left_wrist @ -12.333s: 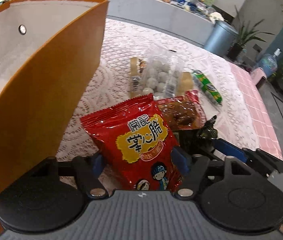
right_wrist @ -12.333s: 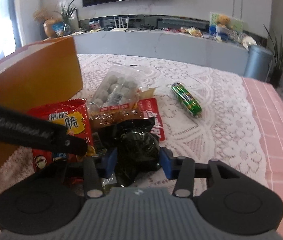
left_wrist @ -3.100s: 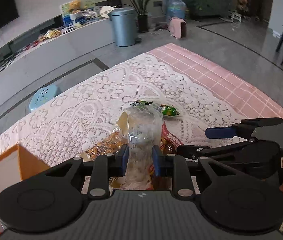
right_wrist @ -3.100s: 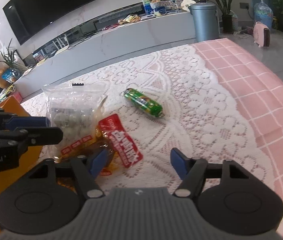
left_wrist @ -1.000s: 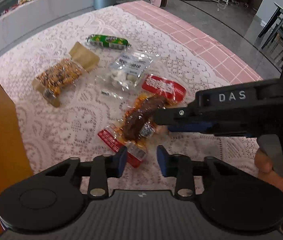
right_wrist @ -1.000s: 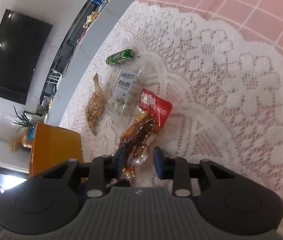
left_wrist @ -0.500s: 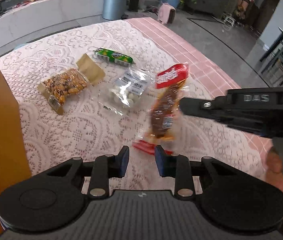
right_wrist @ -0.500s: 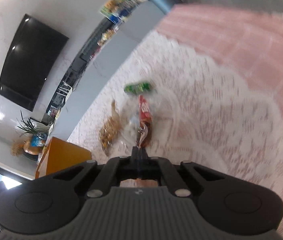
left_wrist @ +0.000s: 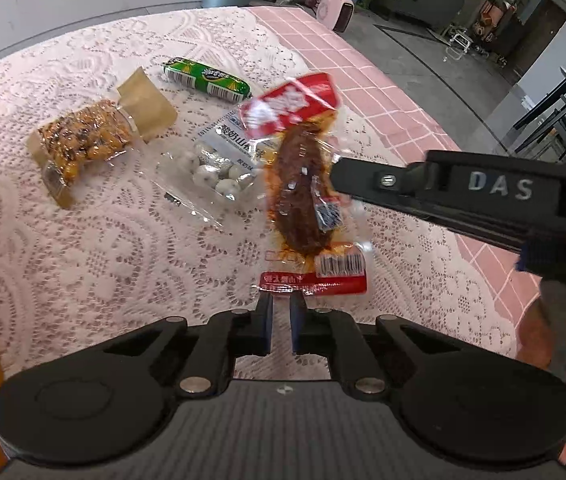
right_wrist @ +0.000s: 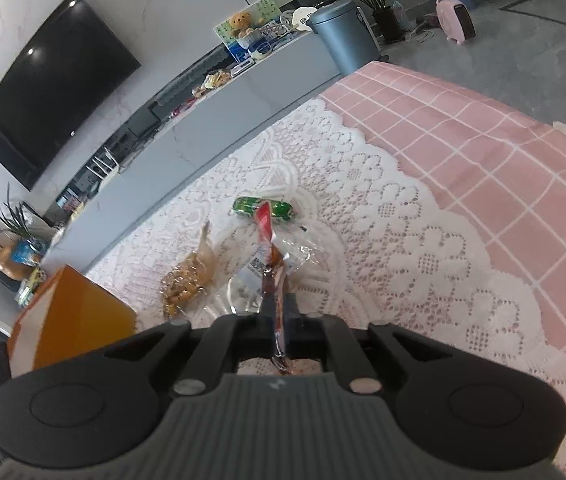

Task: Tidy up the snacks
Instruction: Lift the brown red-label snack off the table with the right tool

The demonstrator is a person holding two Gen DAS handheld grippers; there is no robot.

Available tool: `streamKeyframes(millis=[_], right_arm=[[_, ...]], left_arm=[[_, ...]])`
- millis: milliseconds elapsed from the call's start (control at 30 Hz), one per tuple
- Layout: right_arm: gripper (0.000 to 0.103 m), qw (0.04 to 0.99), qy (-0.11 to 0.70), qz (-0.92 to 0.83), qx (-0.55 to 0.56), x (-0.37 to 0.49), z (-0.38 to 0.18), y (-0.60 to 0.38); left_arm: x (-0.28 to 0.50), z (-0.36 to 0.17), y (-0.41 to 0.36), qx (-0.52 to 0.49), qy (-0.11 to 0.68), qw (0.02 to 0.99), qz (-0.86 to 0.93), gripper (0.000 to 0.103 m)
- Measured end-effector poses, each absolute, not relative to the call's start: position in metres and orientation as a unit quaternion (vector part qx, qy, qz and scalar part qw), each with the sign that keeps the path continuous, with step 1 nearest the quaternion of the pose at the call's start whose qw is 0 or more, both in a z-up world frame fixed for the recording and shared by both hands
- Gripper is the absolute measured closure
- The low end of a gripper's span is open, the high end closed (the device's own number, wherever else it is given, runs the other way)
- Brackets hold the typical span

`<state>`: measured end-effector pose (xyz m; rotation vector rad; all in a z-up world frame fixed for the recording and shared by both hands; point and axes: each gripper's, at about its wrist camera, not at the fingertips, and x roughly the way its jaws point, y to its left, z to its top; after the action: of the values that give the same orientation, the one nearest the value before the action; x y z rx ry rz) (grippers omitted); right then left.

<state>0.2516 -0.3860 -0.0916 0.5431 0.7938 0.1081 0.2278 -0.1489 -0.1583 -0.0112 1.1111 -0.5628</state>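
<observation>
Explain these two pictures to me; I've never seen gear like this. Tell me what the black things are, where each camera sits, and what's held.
Each picture comes from a camera mounted on a hand-held two-finger tool, looking along its fingers. No robot: a person squeezes them. The right tool is shut on a red meat snack packet, lifted above the lace tablecloth. The left tool is nearly shut and holds nothing. On the cloth lie a green sausage, a nut bag and a clear candy bag. An orange box stands at the left.

The right gripper (right_wrist: 277, 312) reaches in from the right, fingers pinched together, while the left gripper (left_wrist: 281, 322) hovers with fingers nearly closed.
</observation>
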Motion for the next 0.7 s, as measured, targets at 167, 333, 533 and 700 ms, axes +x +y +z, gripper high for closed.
streamKeyframes(millis=[167, 333, 533, 700], right_arm=[[0.075, 0.886, 0.386, 0.061, 0.250, 0.262, -0.097, -0.378], [0.059, 0.882, 0.395, 0.076, 0.246, 0.269, -0.105, -0.372], [0.043, 0.893, 0.402, 0.075, 0.191, 0.278, -0.113, -0.355], [0.037, 0.904, 0.399, 0.087, 0.124, 0.285, -0.117, -0.337]], left_arm=[[0.231, -0.161, -0.148, -0.007, 0.521, 0.810, -0.269, 0.095], [0.233, -0.161, -0.149, -0.004, 0.522, 0.809, -0.271, 0.095], [0.236, -0.161, -0.149, -0.001, 0.522, 0.810, -0.269, 0.095], [0.235, -0.161, -0.148, -0.003, 0.522, 0.810, -0.269, 0.095]])
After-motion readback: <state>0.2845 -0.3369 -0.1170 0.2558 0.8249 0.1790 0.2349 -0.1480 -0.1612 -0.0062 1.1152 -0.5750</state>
